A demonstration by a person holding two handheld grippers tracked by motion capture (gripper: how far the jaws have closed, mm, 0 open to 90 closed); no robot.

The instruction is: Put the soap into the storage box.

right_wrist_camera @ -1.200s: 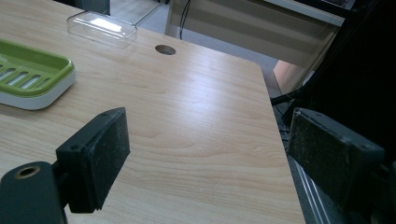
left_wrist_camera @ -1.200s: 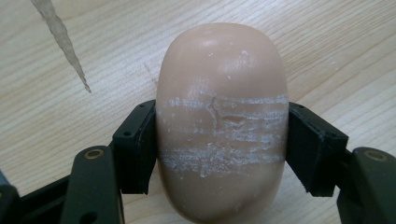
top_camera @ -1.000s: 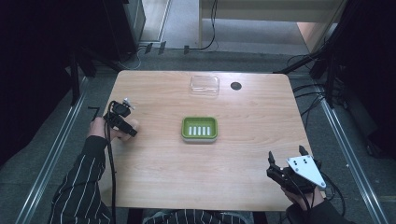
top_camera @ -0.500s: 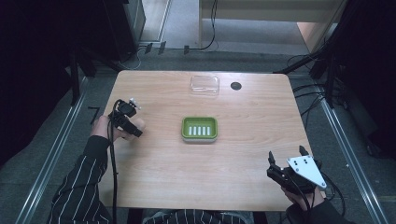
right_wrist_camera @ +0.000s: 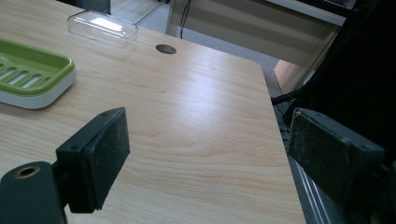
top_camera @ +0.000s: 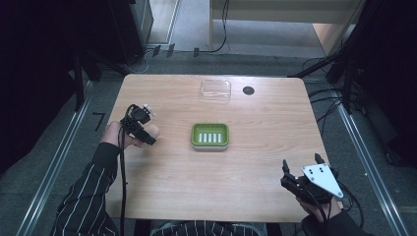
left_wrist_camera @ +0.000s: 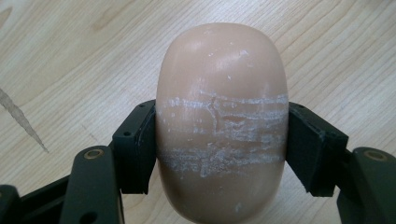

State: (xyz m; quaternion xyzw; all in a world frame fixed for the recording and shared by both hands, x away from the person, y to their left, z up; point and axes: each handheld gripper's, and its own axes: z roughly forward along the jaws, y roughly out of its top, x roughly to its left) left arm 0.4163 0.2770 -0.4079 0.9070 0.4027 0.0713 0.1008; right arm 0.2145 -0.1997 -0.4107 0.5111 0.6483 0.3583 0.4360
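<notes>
1. Since the earlier frame, the left gripper (top_camera: pixel 147 133) has carried the soap (top_camera: pixel 152 131) a little to the right, toward the green dish (top_camera: pixel 210 136); the right gripper (top_camera: pixel 300 173) has not moved.
2. Its jaws are clamped on both sides of the soap (left_wrist_camera: pixel 221 126), above the table (top_camera: pixel 246 187) and left of the dish.
3. The near end of the soap is cut off in the left gripper view; white scuff bands cross its middle.
4. The right gripper (right_wrist_camera: pixel 205 158) has its jaws apart, with nothing between them, at the near right corner.
5. A clear lid (top_camera: pixel 215 90) lies at the far edge, beside a dark hole (top_camera: pixel 248 90).
6. No readable writing is seen on the soap or dish.
</notes>
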